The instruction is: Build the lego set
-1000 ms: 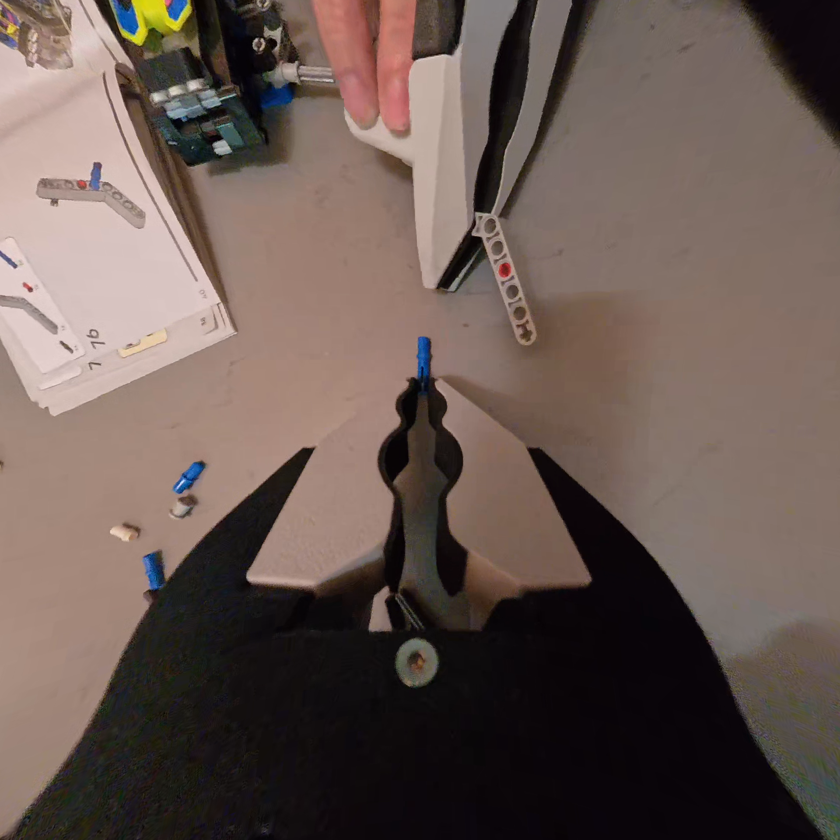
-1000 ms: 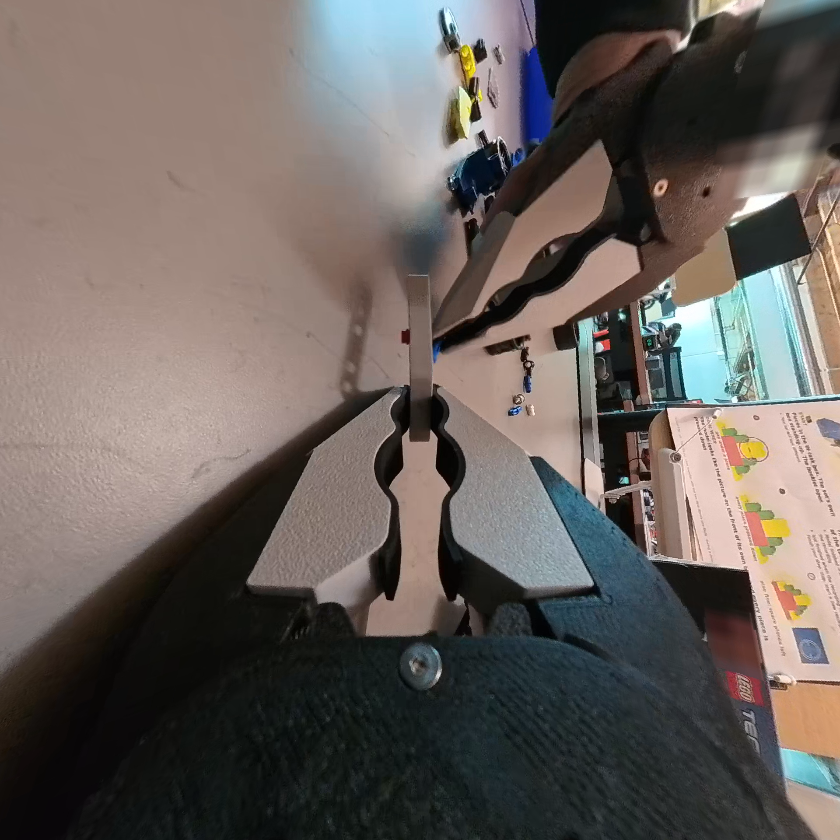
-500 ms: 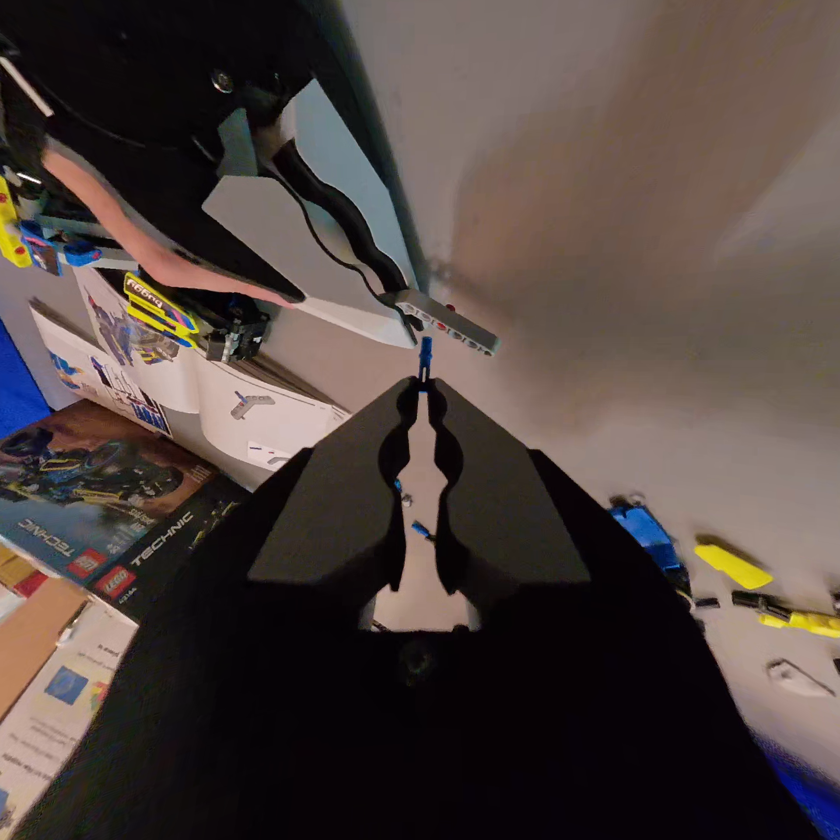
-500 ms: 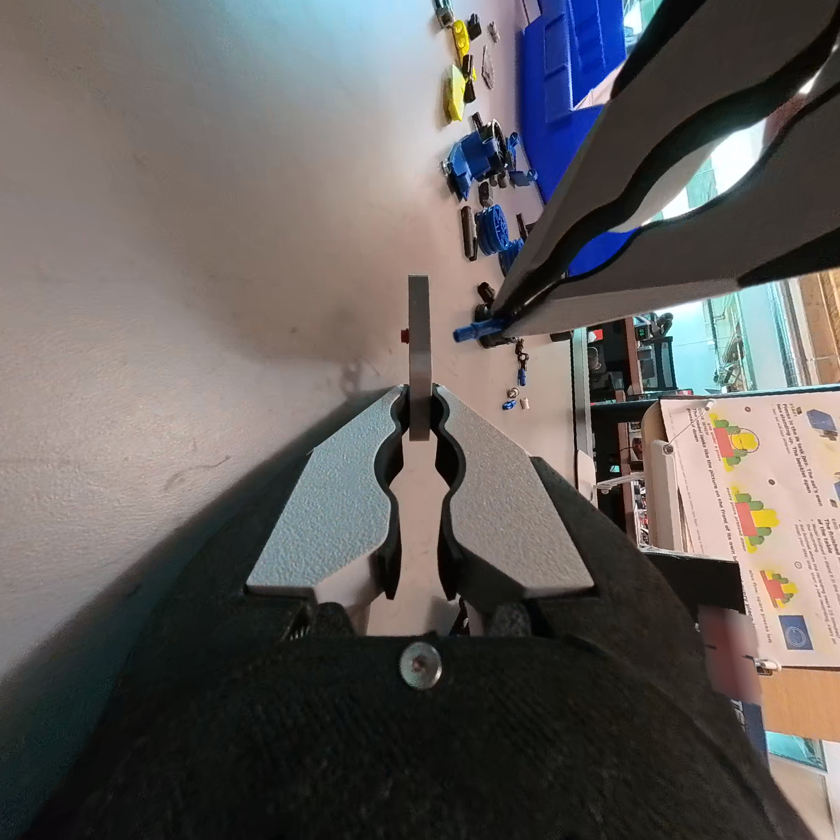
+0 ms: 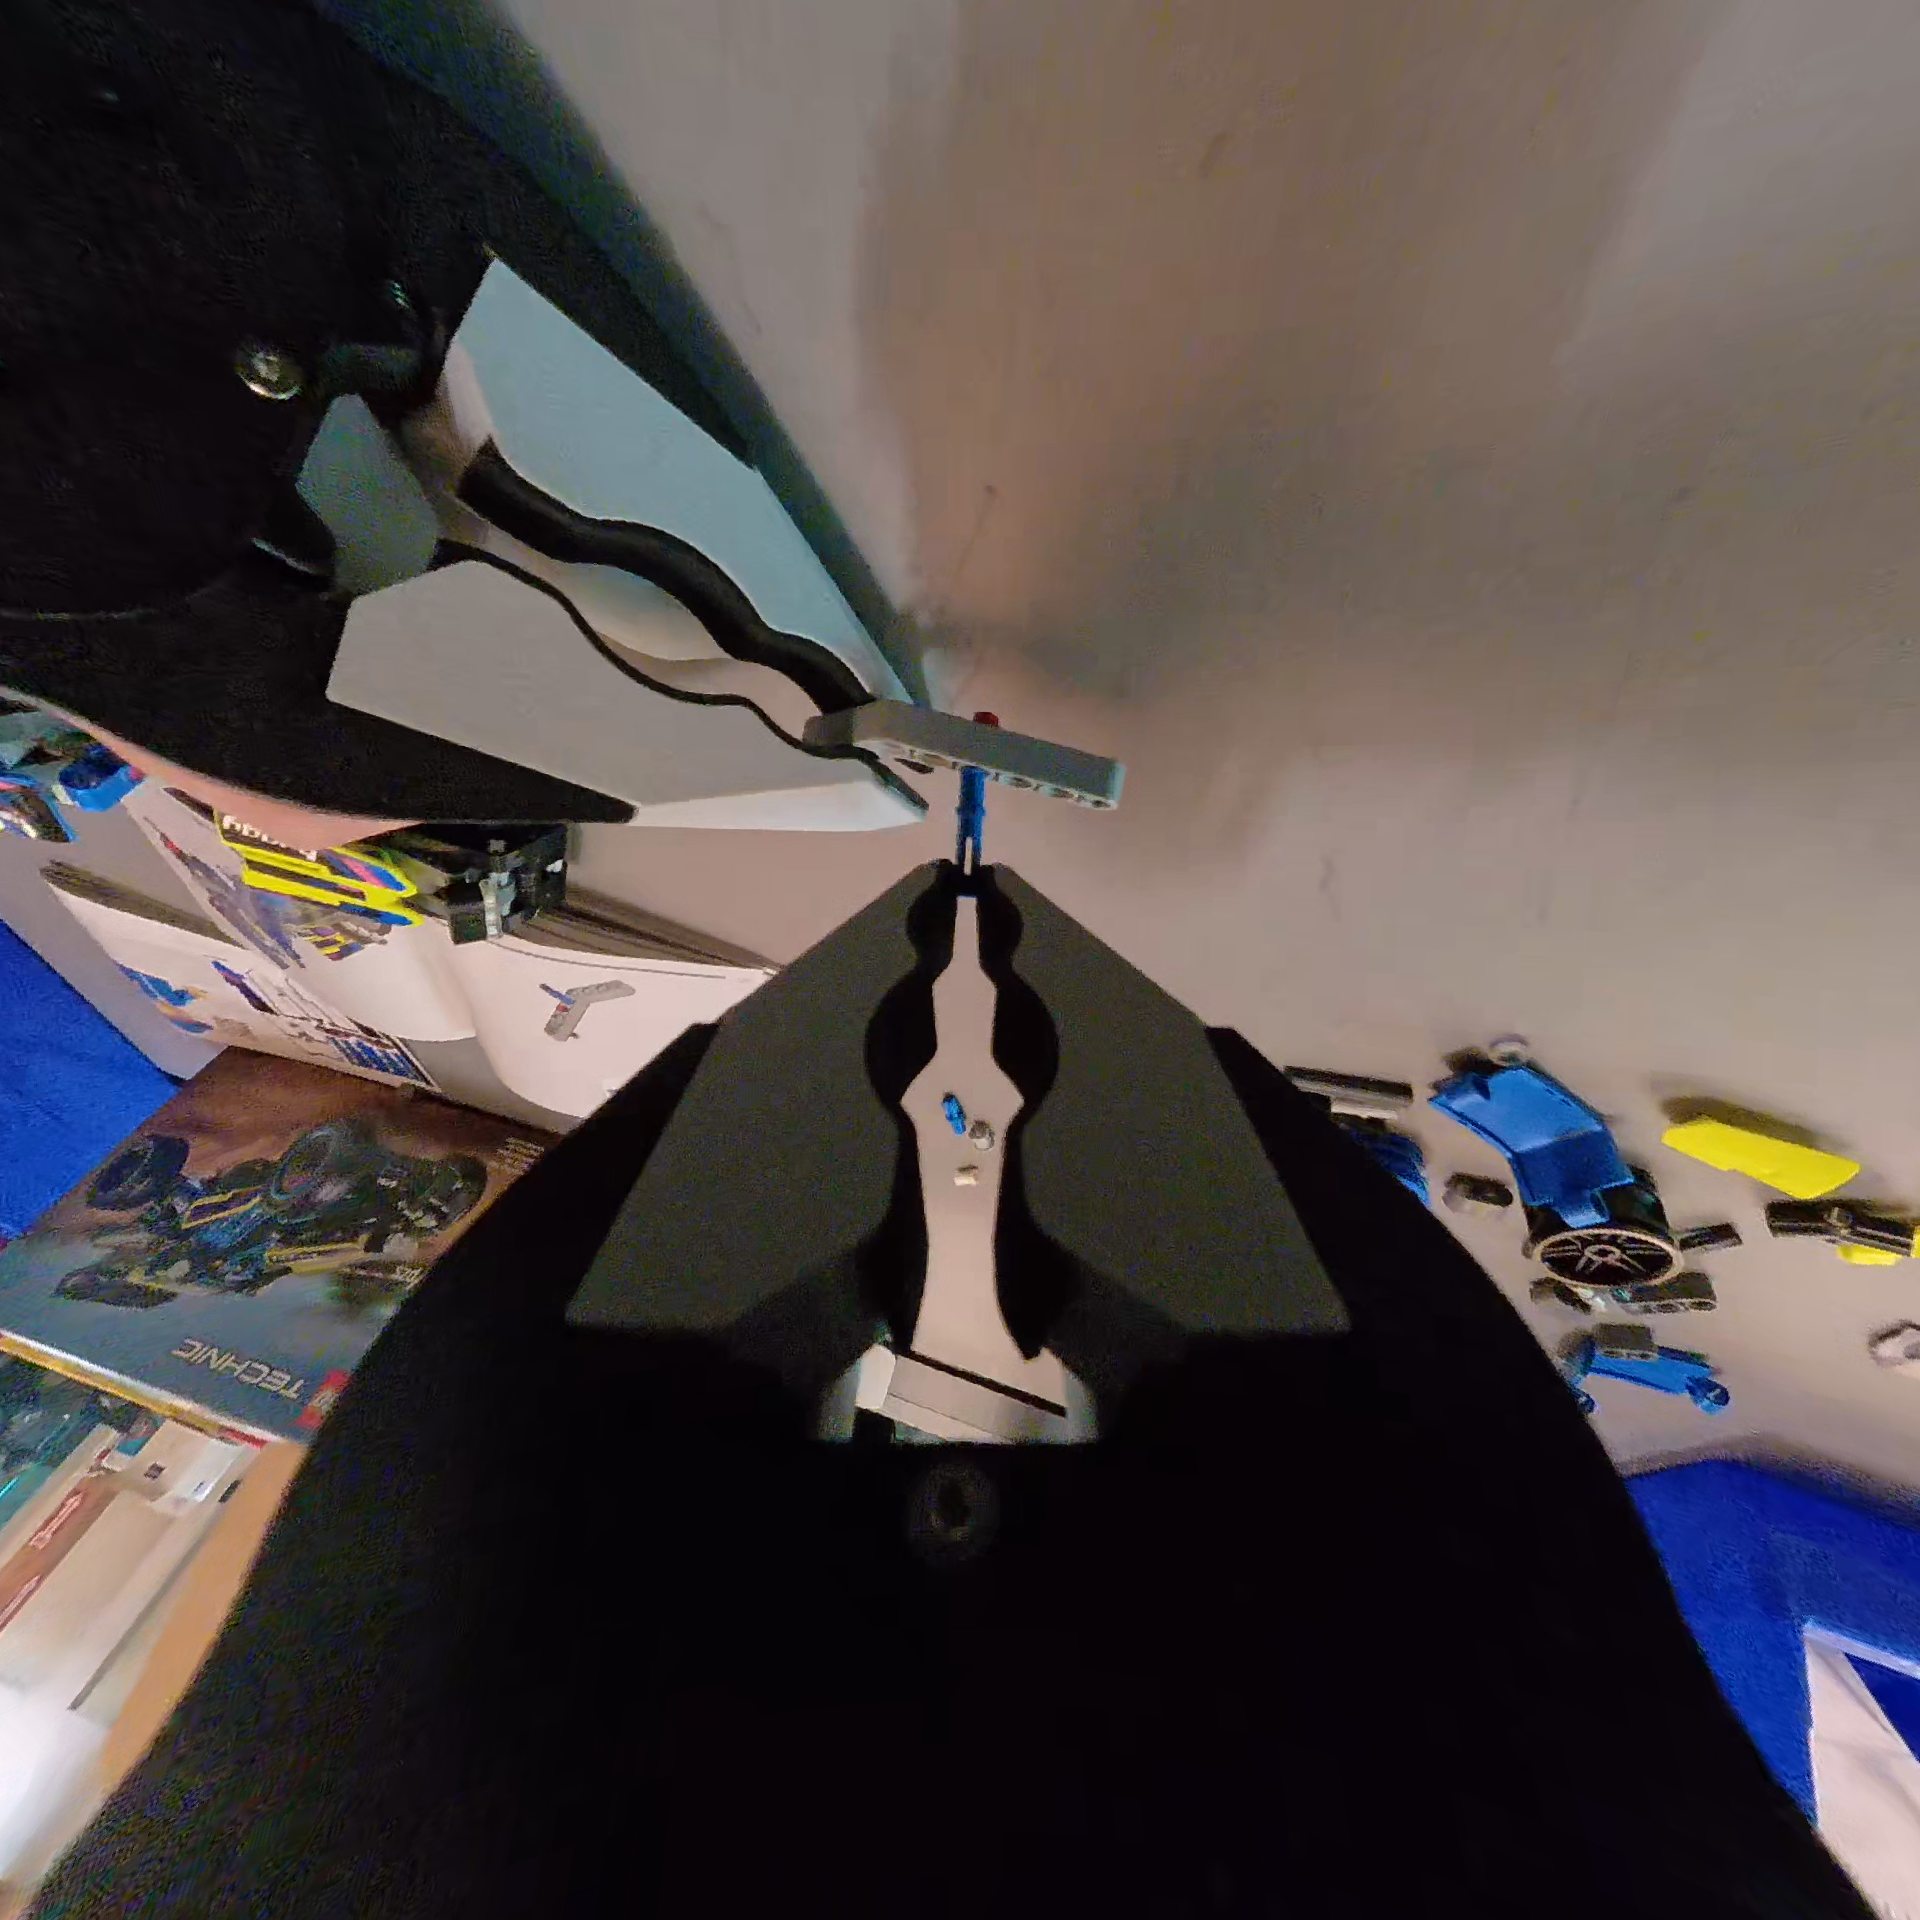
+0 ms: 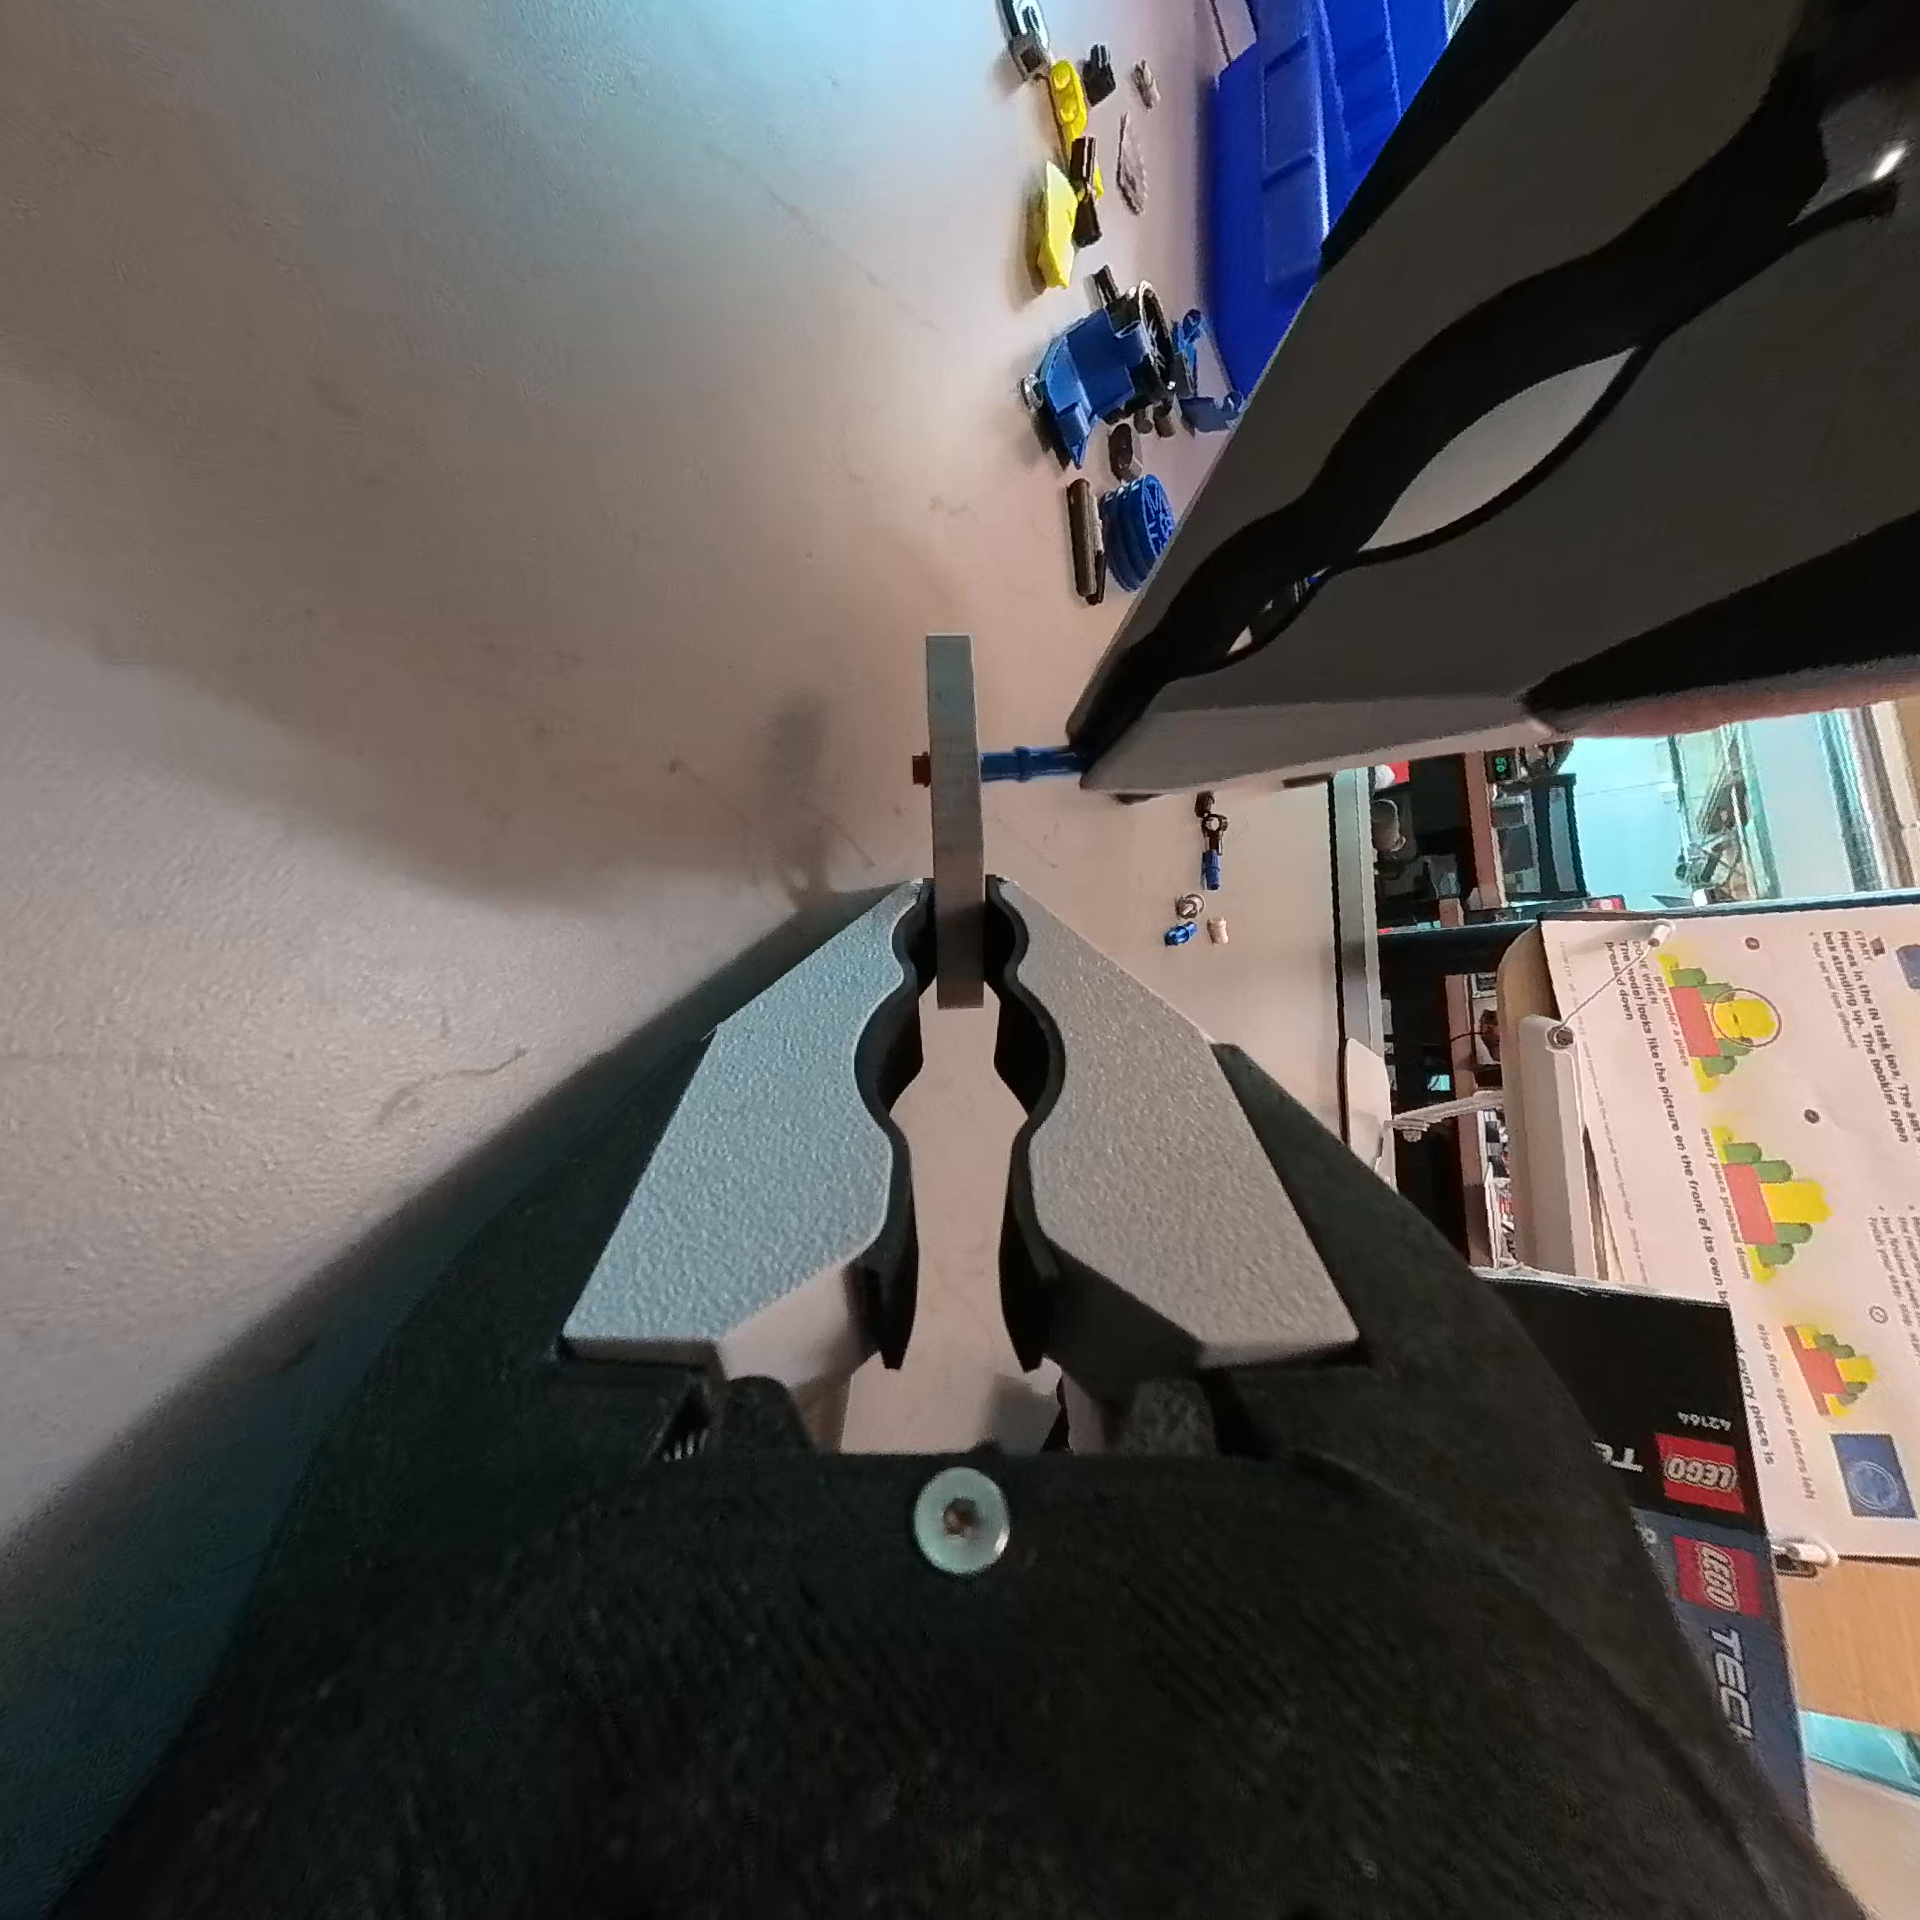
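— What do your tongs look like?
— My right gripper [image 6: 961, 935] has grey pebbled fingers [image 6: 769, 1153], wavy black pads, a black textured body and one silver screw [image 6: 961, 1522].
— The left?
— My left gripper [image 5: 966, 883] looks the same, shadowed.

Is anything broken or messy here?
Nothing looks broken. Loose building pieces lie scattered on the table: a blue pin, a small grey piece and a tan one, away from the blue and yellow pile. The grey beam and blue pin look fine.

Blue pin [image 5: 970, 821] in tongs [image 5: 966, 873]
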